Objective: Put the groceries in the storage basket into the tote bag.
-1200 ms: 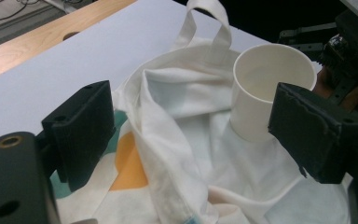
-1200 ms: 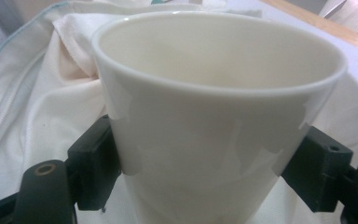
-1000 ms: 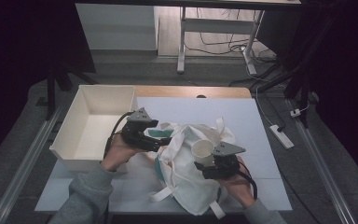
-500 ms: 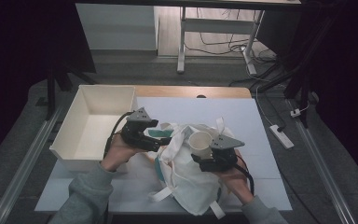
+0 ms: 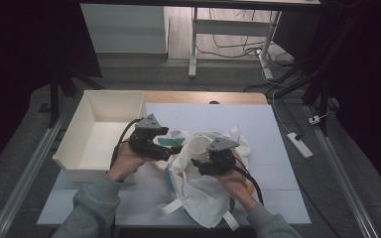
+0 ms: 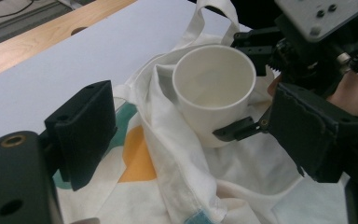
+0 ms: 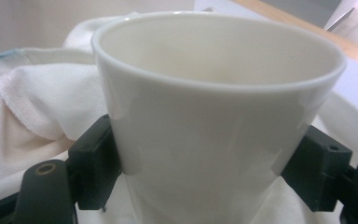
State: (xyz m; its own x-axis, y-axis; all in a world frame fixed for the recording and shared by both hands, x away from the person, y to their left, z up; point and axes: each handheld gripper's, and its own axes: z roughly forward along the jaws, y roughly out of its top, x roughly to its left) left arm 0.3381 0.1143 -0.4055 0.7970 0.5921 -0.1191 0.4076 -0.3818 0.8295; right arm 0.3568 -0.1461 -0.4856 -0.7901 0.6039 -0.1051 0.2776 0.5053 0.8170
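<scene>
A white tote bag with teal and orange print lies crumpled on the white tabletop. My right gripper is shut on a white cup, one jaw on each side of its wall, holding it upright over the bag's upper part. The right gripper view puts the empty cup close up between both jaws, bag cloth behind it. My left gripper is open just left of the cup. Across its wide jaws I see the bag and the cup.
An empty white bin stands at the table's left, right beside my left hand. A wooden strip runs along the table's far edge. A power strip lies on the floor to the right.
My right gripper has carried the cup a little left and away from me, closer to the left gripper. The left gripper has hardly moved.
</scene>
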